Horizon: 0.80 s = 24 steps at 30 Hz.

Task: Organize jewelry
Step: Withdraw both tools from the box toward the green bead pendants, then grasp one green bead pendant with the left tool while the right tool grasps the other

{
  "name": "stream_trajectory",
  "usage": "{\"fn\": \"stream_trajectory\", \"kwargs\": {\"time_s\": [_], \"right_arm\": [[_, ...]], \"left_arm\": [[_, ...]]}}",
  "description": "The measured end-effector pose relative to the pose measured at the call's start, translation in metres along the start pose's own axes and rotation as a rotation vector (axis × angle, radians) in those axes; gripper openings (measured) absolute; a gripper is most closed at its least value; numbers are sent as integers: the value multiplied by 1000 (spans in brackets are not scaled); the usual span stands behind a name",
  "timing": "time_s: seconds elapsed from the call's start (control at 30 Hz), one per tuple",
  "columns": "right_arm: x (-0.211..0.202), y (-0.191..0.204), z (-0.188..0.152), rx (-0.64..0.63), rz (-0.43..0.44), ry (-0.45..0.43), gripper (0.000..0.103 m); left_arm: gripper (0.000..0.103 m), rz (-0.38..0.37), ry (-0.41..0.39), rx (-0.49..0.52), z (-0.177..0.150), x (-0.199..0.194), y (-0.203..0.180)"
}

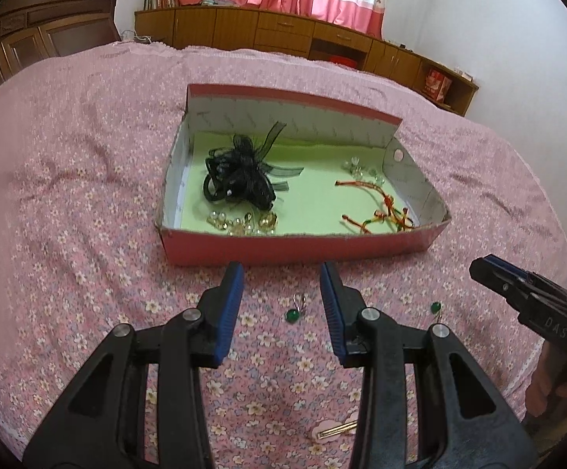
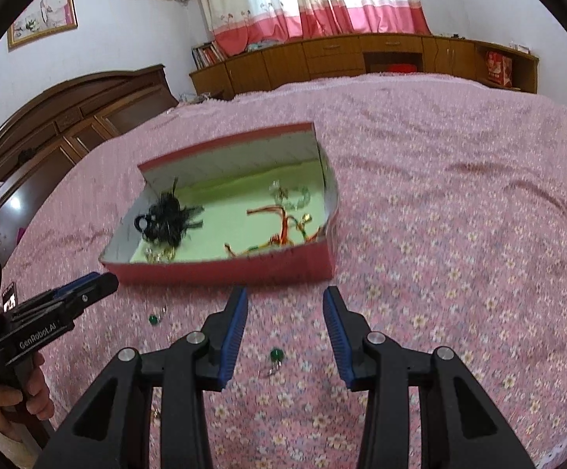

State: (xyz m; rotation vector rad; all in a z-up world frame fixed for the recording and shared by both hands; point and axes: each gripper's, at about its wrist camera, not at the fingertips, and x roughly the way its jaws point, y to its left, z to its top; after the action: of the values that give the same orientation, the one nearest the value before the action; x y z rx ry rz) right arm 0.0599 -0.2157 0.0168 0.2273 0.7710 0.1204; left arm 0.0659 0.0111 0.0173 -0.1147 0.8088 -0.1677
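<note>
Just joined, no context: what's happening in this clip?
A person is sorting jewelry into a red box on a bed. Both grippers, left and right, are open and empty, each above a green earring on the bedspread. The black hair bow, cords and beads are already in the box.

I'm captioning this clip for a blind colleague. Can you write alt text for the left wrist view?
The open left gripper hovers over a pink floral bedspread, a green earring lying between its fingers. Ahead sits a red box holding a black hair accessory and red cords; the right gripper enters at right.
</note>
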Motion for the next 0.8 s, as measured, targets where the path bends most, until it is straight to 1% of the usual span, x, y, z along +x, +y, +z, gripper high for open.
{"fn": "stream_trajectory", "kwargs": {"time_s": [0.33,0.57,0.8], "right_arm": [[11,-2,-18,7,4,62,43],[20,-3,-27,12,12,100,43],[28,-5,-33,23,19,128,43]], "left_arm": [[32,1,58,13,-13,15,-2],[32,-17,104,2,-22,31,-2],[31,-34,119,10,-26,41,-5]]}}
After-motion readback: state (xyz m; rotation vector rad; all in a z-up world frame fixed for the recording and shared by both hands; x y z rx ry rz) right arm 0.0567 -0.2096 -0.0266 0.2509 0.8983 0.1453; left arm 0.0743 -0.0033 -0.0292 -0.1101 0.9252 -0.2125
